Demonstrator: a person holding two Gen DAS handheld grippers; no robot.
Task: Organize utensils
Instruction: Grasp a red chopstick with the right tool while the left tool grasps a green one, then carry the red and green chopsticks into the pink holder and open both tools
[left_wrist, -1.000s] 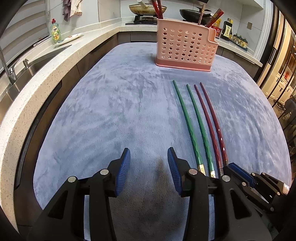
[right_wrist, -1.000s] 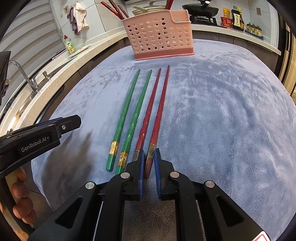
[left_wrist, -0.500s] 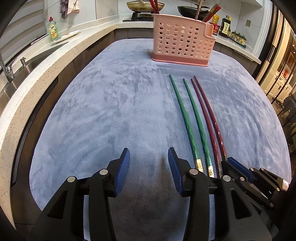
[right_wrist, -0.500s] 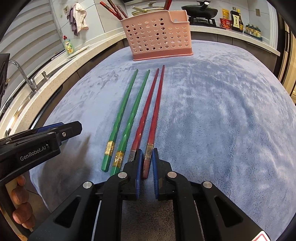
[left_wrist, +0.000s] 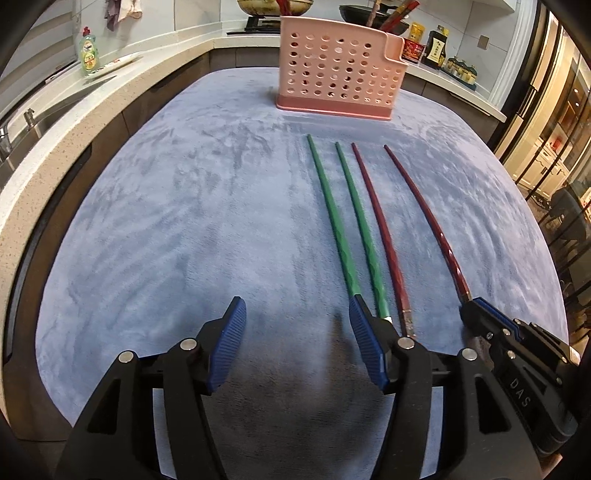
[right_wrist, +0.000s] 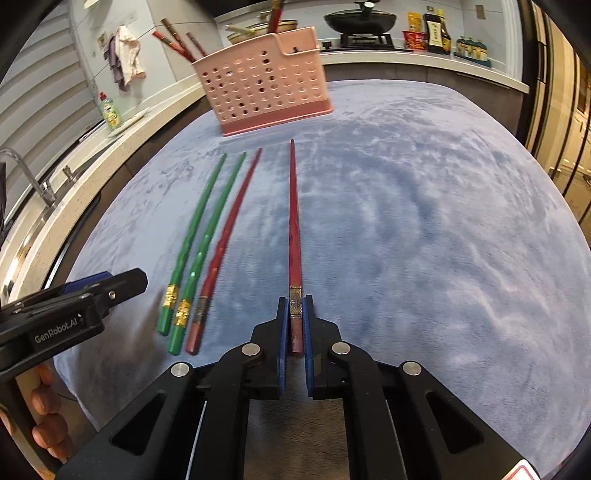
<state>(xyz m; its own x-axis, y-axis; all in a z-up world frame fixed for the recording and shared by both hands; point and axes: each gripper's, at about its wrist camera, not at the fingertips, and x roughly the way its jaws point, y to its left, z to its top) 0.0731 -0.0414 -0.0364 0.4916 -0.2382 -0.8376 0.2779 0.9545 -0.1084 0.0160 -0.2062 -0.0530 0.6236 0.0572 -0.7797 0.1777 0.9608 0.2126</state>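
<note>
Right gripper (right_wrist: 295, 325): fingers closed on the butt of one red chopstick (right_wrist: 294, 221), which points ahead toward the pink holder (right_wrist: 262, 88). Left gripper (left_wrist: 295, 343): fingers wide apart, holding nothing. Two green chopsticks (left_wrist: 334, 218) and second red chopstick (left_wrist: 382, 236) lie on the surface just right of the left fingers.

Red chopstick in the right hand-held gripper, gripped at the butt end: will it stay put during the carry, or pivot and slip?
The red chopstick looks stiff: it stays straight though the right hand-held gripper holds only its banded end. With that much length past the pads, it may pivot if bumped. Its glossy finish suggests it could slip; it is probably light.
</note>
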